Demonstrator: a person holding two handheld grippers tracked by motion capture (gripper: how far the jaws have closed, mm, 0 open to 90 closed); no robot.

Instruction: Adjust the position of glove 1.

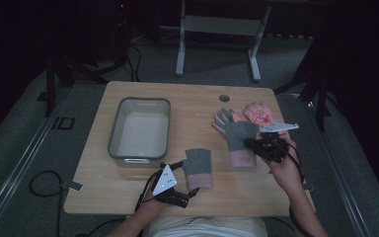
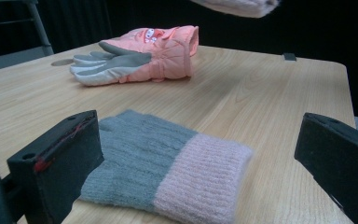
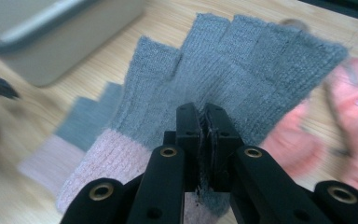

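Note:
A grey knit fingerless glove with a pink cuff (image 1: 198, 165) (image 2: 163, 170) lies flat near the table's front edge. My left gripper (image 1: 185, 178) (image 2: 196, 158) is open, with one jaw on each side of that glove's cuff end. Its twin, a second grey knit glove (image 1: 239, 138) (image 3: 242, 70), hangs lifted off the table at the right, and my right gripper (image 1: 255, 144) (image 3: 207, 112) is shut on it near the cuff. A pink padded ski glove with a grey palm (image 1: 256, 114) (image 2: 144, 60) lies behind it.
A grey plastic bin (image 1: 139, 129) (image 3: 51, 32) stands on the left half of the wooden table (image 1: 128, 192). A round cable hole (image 1: 224, 98) sits near the far edge. The metal legs of another table (image 1: 180, 54) stand on the floor beyond.

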